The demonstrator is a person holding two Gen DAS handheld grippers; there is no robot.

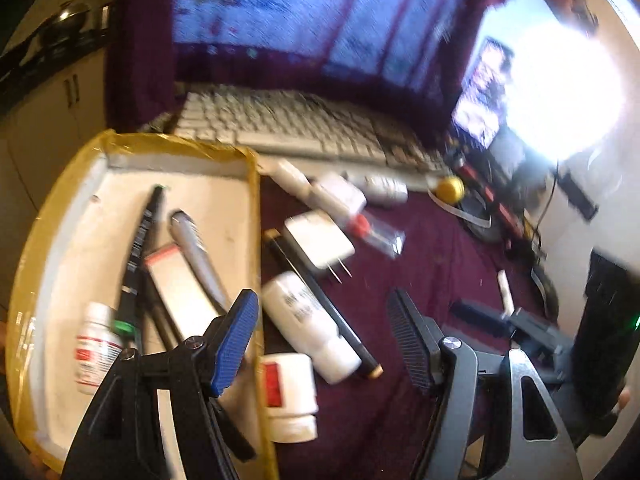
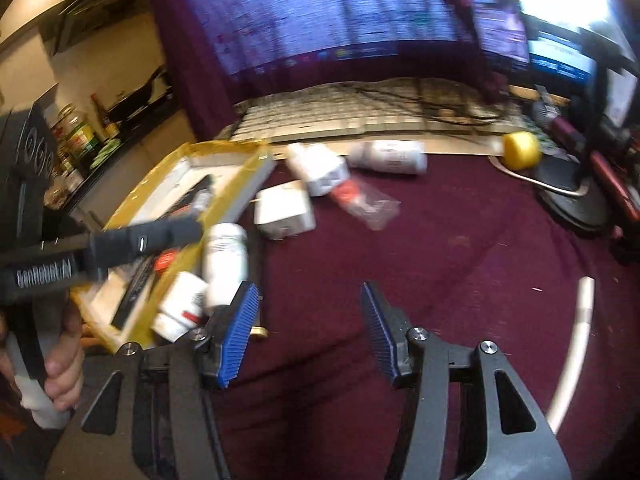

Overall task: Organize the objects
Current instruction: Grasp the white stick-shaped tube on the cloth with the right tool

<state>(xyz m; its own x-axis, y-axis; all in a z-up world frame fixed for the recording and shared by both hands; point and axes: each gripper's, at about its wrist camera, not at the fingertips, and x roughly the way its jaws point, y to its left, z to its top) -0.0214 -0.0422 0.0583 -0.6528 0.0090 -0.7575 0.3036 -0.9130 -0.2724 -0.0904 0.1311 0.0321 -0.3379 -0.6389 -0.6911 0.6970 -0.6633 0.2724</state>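
Observation:
A white tray with a yellow-taped rim [image 1: 252, 184] lies at left on a maroon cloth; it also shows in the right wrist view [image 2: 240, 178]. It holds pens, a silver marker [image 1: 196, 256], a tube and a small bottle [image 1: 94, 348]. Beside it on the cloth lie white pill bottles [image 1: 308, 324] [image 2: 224, 260], a long black pen [image 1: 320, 300], a white charger [image 1: 318, 242] [image 2: 286, 210], a clear vial with red cap [image 1: 378, 234] and a yellow ball [image 1: 450, 188] [image 2: 520, 150]. My left gripper [image 1: 322, 340] is open and empty over the tray's right edge. My right gripper [image 2: 308, 336] is open and empty over bare cloth.
A white keyboard [image 1: 296, 128] and a lit monitor [image 1: 304, 12] stand behind the objects. A black monitor stand and cables [image 2: 568, 196] sit at right. A white stick [image 2: 582, 300] lies on the cloth at right. The left gripper's body [image 2: 100, 246] crosses the right wrist view.

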